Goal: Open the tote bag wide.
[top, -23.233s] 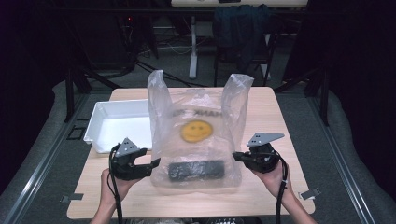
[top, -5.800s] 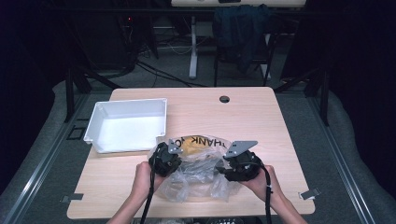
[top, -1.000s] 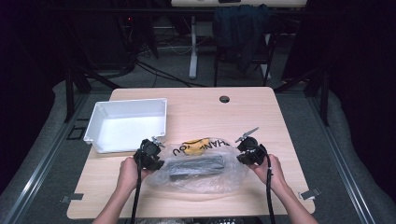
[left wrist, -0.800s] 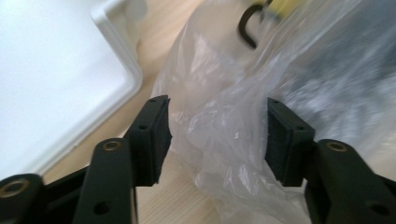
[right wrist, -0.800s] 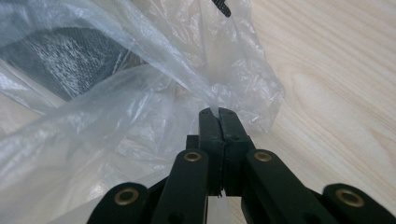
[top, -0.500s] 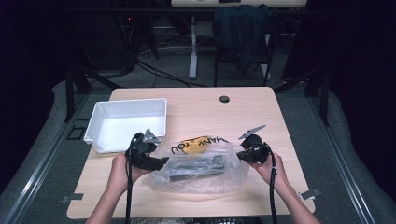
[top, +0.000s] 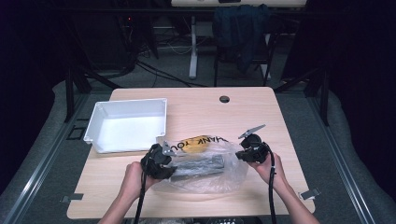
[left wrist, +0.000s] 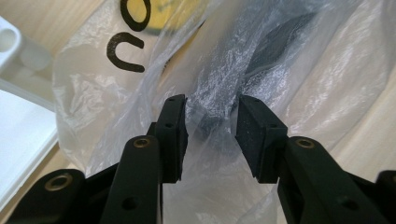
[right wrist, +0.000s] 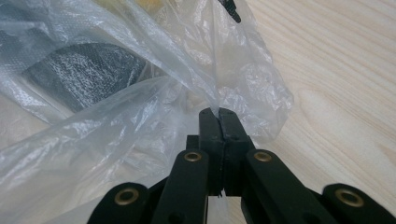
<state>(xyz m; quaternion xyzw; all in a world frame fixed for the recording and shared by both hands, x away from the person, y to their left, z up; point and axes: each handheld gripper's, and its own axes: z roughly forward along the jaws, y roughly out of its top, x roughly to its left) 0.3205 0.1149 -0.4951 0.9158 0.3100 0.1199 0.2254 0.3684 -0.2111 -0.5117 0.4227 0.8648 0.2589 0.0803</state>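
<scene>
A clear plastic bag (top: 219, 176) with a yellow face and black lettering lies flat on the wooden table (top: 261, 116). Inside it rests a long black object (top: 198, 164). My left gripper (top: 169, 171) is at the bag's left end. In the left gripper view it (left wrist: 211, 126) is open, its jaws on either side of a fold of the bag (left wrist: 303, 70) and the dark object's (left wrist: 280, 42) near end. My right gripper (top: 240, 155) holds the bag's right side. In the right gripper view it (right wrist: 218, 114) is shut on a pinch of the film (right wrist: 116, 140), with the black object (right wrist: 84, 70) off to its left.
A white tray (top: 98, 125) stands at the table's left, just behind my left gripper, and its edge (left wrist: 18, 126) shows in the left gripper view. A round cable hole (top: 224, 99) sits near the far edge. Bare wood (right wrist: 327, 70) lies right of the bag.
My left gripper has moved right, from beside the tray onto the bag's left end. The right gripper has stayed put, still holding the bag.
</scene>
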